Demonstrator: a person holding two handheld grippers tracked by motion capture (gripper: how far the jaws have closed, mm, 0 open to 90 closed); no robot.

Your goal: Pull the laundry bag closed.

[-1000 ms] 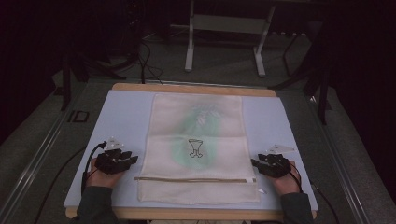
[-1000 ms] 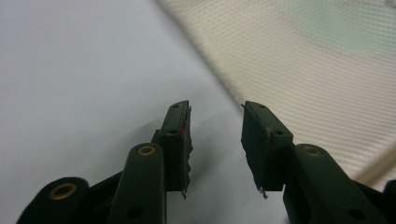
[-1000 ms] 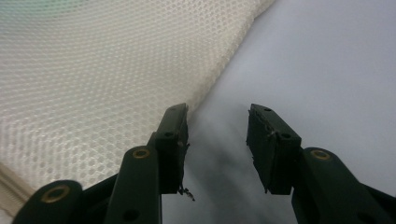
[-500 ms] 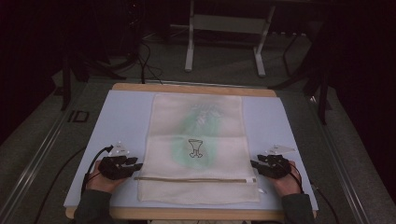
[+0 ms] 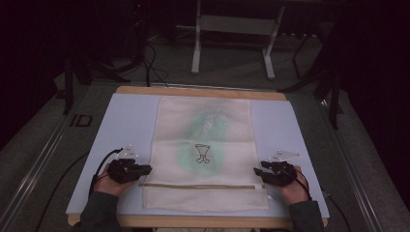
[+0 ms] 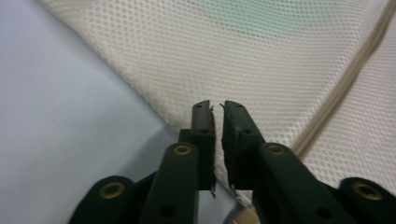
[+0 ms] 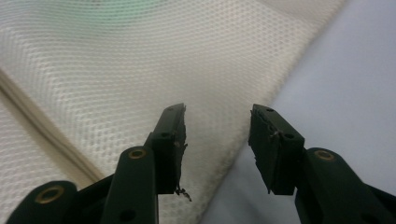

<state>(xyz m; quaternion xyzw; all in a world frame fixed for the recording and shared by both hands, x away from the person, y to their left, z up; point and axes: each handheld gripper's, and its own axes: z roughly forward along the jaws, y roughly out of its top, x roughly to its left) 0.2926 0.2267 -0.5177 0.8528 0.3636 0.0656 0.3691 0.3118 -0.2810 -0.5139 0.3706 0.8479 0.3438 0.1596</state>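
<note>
— Where's the bag?

— The mesh bag (image 5: 205, 154) lies flat in the middle of the desk (image 5: 125, 121), its zip (image 5: 198, 185) running across near my edge. A green patch with a small black drawing shows through the mesh.

— And your left claw?

— My left claw (image 5: 145, 169) sits at the bag's left edge, level with the zip. Its jaws have just been closing; in the left gripper view only a thin slit stands between them, right over the bag's hem (image 6: 163, 121). Whether they pinch the mesh, I cannot tell.

— The right one?

— My right claw (image 5: 257, 171) is at the bag's right edge, released, jaws wide and just been opening. The bag's edge (image 7: 252, 140) runs under the gap, pads clear of it.
</note>
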